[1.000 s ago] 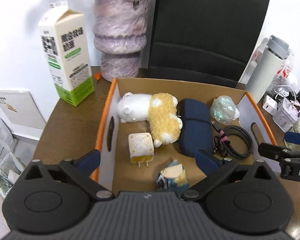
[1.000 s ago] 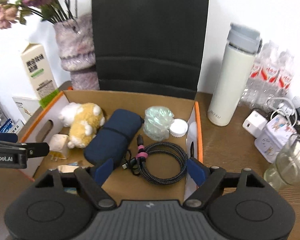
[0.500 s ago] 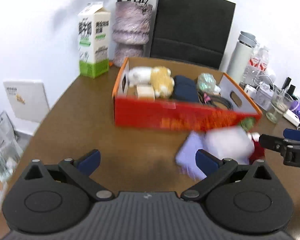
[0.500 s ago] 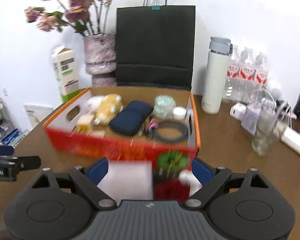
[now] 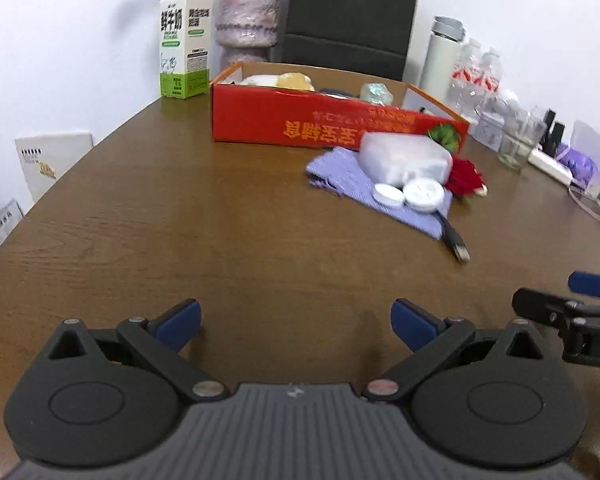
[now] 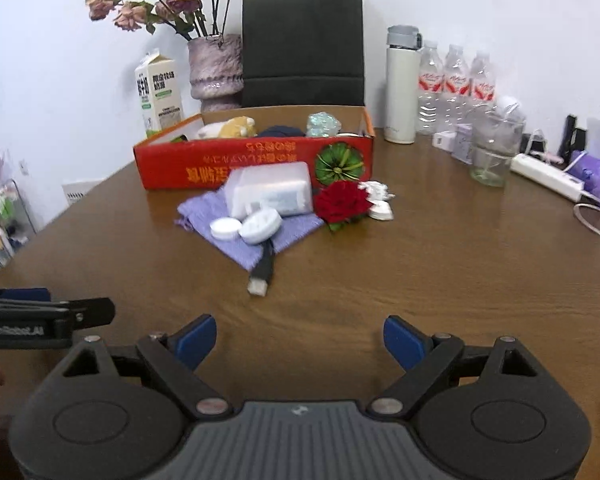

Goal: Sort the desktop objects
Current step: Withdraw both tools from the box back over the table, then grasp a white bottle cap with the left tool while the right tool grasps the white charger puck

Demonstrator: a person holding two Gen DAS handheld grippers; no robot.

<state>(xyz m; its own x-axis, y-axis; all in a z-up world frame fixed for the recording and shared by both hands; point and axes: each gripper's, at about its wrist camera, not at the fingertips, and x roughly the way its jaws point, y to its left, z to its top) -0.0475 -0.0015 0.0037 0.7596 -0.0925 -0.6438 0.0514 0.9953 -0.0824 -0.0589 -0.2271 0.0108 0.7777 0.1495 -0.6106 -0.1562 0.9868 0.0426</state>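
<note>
A red cardboard box point(image 5: 300, 128) point(image 6: 260, 160) holds a plush toy point(image 6: 228, 128), a dark pouch and a shiny ball. In front of it lie a purple cloth point(image 6: 256, 236), a clear plastic case point(image 6: 272, 194), two white round lids point(image 6: 260, 224), a red rose point(image 6: 342, 200), a small white piece point(image 6: 380, 210) and a black USB plug point(image 6: 262, 276). My left gripper point(image 5: 296, 320) is open and empty over the near table. My right gripper point(image 6: 300, 338) is open and empty, well short of the USB plug.
A milk carton point(image 5: 186, 40), a vase point(image 6: 216, 68) and a black bag point(image 6: 302, 44) stand behind the box. A white flask point(image 6: 402, 84), water bottles point(image 6: 454, 80), a glass point(image 6: 492, 152) and a power strip point(image 6: 546, 172) sit at the right.
Both grippers have pulled back from above the box and dropped low over the table. The loose pile in front of the box has come into view.
</note>
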